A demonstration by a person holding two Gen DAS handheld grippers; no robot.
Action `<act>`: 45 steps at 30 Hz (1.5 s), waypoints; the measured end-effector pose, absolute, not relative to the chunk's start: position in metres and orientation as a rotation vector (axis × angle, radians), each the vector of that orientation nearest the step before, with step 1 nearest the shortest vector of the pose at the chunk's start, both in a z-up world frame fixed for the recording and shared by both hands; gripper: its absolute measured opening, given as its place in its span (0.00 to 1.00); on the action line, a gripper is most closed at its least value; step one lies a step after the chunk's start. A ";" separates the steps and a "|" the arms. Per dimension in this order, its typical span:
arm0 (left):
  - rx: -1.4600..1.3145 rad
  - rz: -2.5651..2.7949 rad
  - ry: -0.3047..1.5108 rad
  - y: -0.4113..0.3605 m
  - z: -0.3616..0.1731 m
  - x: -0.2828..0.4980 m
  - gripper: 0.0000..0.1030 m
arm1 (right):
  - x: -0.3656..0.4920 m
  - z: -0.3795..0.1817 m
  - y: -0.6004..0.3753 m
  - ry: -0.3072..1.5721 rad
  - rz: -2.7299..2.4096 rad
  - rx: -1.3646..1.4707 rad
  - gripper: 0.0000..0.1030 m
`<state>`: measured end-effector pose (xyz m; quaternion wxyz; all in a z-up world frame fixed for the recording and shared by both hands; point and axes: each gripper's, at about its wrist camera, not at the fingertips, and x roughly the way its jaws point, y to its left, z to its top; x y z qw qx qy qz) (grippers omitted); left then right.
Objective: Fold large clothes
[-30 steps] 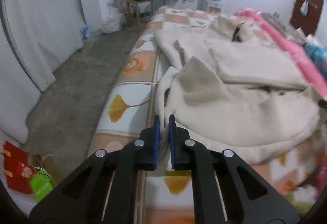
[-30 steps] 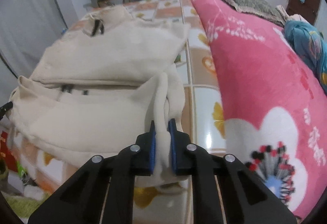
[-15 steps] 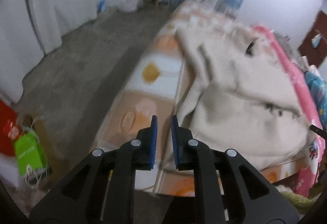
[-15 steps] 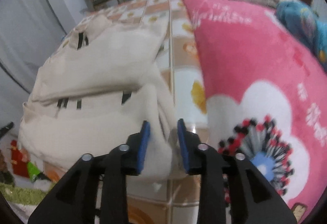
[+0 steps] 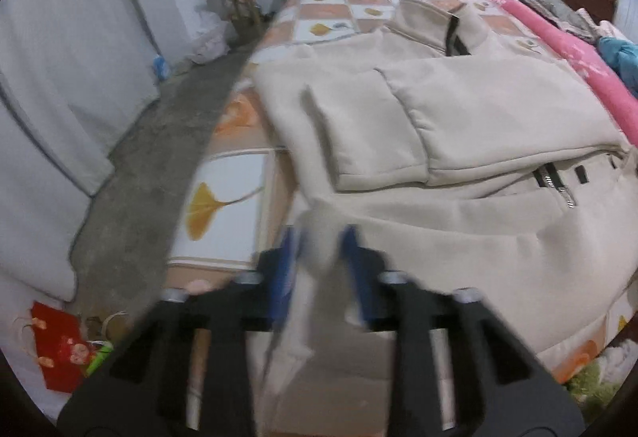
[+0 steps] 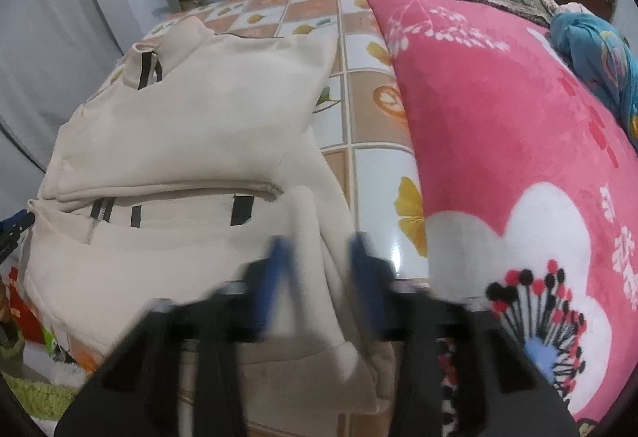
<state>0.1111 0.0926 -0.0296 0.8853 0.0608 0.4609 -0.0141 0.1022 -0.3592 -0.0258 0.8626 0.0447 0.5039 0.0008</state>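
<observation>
Checked, leaf-printed bed sheet underneath, cream zip jacket spread flat across it, lower edge hanging over the near side. Left gripper (blurred) with a fold of jacket hem between its blue pads, contact impossible to tell. Right gripper closing around the hem's other corner, pads not yet pressing; pink floral blanket just beside.

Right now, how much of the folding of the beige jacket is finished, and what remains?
Done: a sleeve already lies folded across the beige jacket on the bed. In hand: the left gripper has hem fabric between its pads; the right gripper is closing around the hem's other end. Left: probably bringing the hem up toward the collar.
</observation>
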 end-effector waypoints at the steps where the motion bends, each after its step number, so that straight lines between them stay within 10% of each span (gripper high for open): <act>1: 0.130 -0.029 0.951 0.093 -0.028 0.111 0.05 | 0.101 -0.024 -0.357 1.048 0.004 0.094 0.15; 16: -0.071 -0.051 0.891 0.124 -0.003 0.083 0.04 | 0.113 -0.013 -0.340 1.005 -0.028 0.007 0.17; 21: -0.037 -0.054 0.885 0.117 -0.008 0.084 0.04 | 0.102 -0.008 -0.337 0.986 -0.012 -0.020 0.37; 29: -0.039 -0.040 0.891 0.118 -0.015 0.085 0.04 | 0.124 -0.014 -0.315 0.991 0.033 -0.145 0.38; 33: -0.044 -0.035 0.894 0.119 -0.017 0.084 0.04 | 0.127 -0.022 -0.316 1.017 0.010 -0.172 0.07; 45: -0.126 -0.062 0.839 0.131 0.012 0.098 0.05 | 0.118 0.047 -0.326 0.758 0.040 -0.017 0.05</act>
